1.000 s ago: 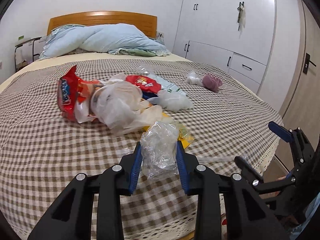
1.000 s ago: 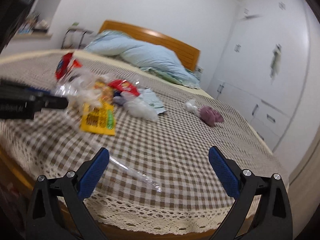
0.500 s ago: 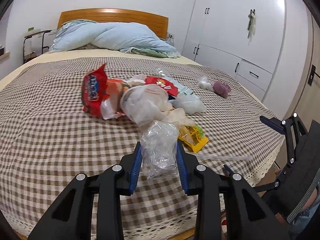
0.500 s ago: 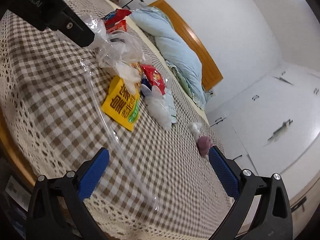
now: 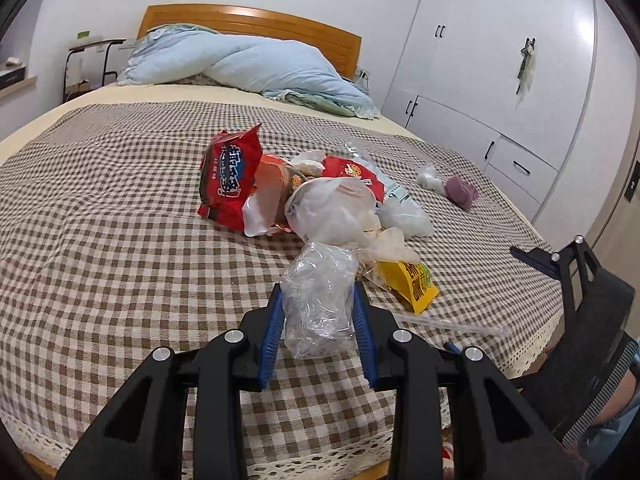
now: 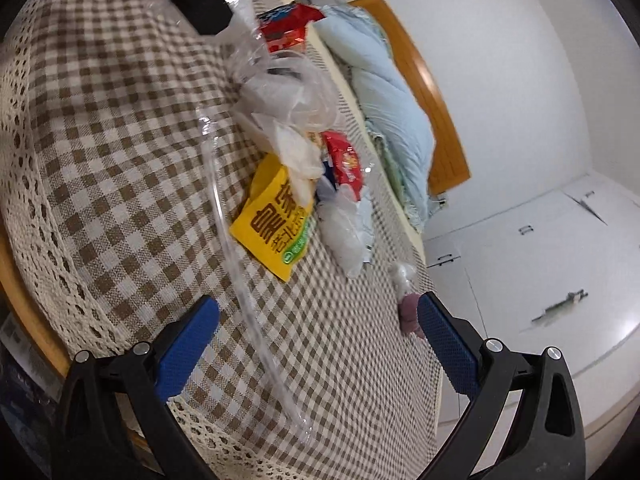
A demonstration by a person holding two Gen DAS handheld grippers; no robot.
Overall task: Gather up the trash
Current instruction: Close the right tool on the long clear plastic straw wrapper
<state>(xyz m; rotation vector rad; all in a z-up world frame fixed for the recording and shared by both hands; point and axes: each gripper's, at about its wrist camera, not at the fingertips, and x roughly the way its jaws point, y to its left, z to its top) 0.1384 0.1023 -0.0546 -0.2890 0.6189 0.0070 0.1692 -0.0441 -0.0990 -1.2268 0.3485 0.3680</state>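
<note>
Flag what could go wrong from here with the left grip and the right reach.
The left gripper pinches only crumpled clear plastic; thin film could slip out. The right gripper is open over a long clear wrapper lying flat at the bed's edge; its pads may catch the cloth or push it off.

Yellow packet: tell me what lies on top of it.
White crumpled plastic covers the far end of the yellow packet; the near end with its print shows. Anything beneath the packet on the checked cloth is hidden.
</note>
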